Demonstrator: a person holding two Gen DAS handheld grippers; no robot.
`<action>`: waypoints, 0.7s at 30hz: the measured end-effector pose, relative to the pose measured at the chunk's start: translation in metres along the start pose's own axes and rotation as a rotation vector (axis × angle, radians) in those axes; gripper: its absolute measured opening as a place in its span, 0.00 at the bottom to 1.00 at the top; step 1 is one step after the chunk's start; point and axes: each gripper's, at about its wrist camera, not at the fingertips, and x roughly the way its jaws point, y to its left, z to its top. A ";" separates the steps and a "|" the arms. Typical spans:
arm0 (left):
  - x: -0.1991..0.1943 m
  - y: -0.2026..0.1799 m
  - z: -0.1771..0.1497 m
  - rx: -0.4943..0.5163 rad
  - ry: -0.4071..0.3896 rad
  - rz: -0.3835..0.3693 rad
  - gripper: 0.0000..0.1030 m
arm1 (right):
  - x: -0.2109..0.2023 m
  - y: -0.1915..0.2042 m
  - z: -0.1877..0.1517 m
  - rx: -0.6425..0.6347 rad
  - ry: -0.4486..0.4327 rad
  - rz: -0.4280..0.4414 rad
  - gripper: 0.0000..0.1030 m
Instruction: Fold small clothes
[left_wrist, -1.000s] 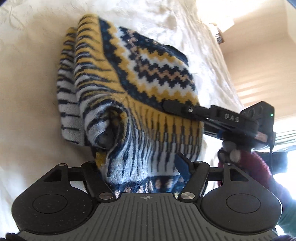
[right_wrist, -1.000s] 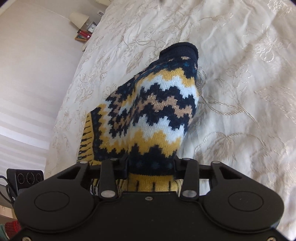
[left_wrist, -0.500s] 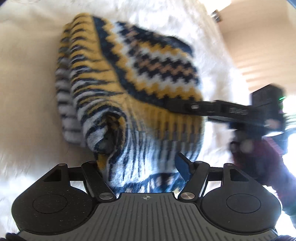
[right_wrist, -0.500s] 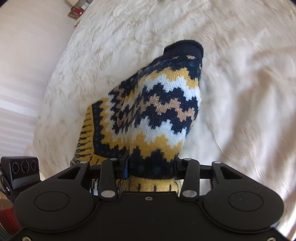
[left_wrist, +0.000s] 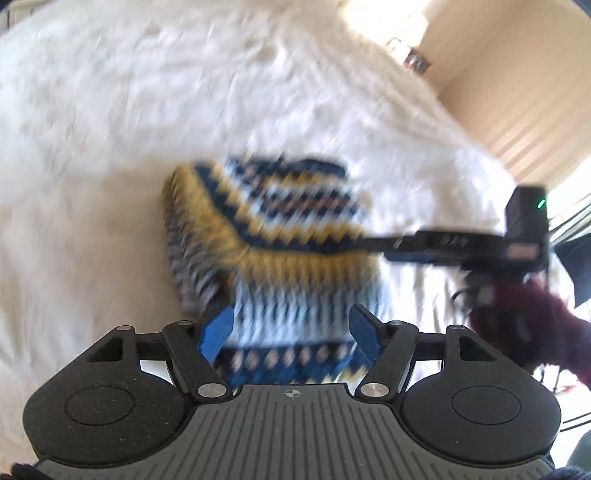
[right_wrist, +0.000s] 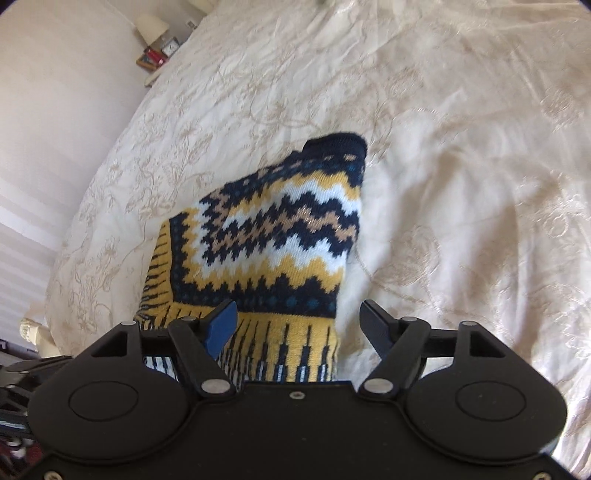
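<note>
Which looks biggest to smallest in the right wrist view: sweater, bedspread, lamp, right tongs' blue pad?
1. Bedspread, fills most of the view.
2. Sweater.
3 and 4. Blue pad and lamp: unsure, since the pad sits close to the camera and the lamp far off.

Wide free bedspread (right_wrist: 461, 155) is seen around the sweater (right_wrist: 273, 236); only the bedside clutter (right_wrist: 157, 51) at the wall is found far behind.

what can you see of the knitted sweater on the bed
The sweater is a small knit in navy, mustard, white and tan zigzag bands, with a navy ribbed edge at its far end and striped mustard ribbing nearer the cameras. It lies folded into a compact bundle on the cream embroidered bedspread. The right gripper is opening around its near edge, pads off it.
</note>
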 end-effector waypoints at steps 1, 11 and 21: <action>0.001 -0.005 0.008 0.004 -0.027 -0.005 0.65 | -0.002 -0.001 0.001 0.003 -0.010 -0.005 0.75; 0.067 0.006 0.049 -0.085 -0.095 0.131 0.66 | -0.007 -0.004 0.011 0.022 -0.079 -0.085 0.86; 0.086 0.067 0.022 -0.187 0.085 0.175 0.71 | 0.026 -0.003 0.041 0.031 -0.100 -0.210 0.96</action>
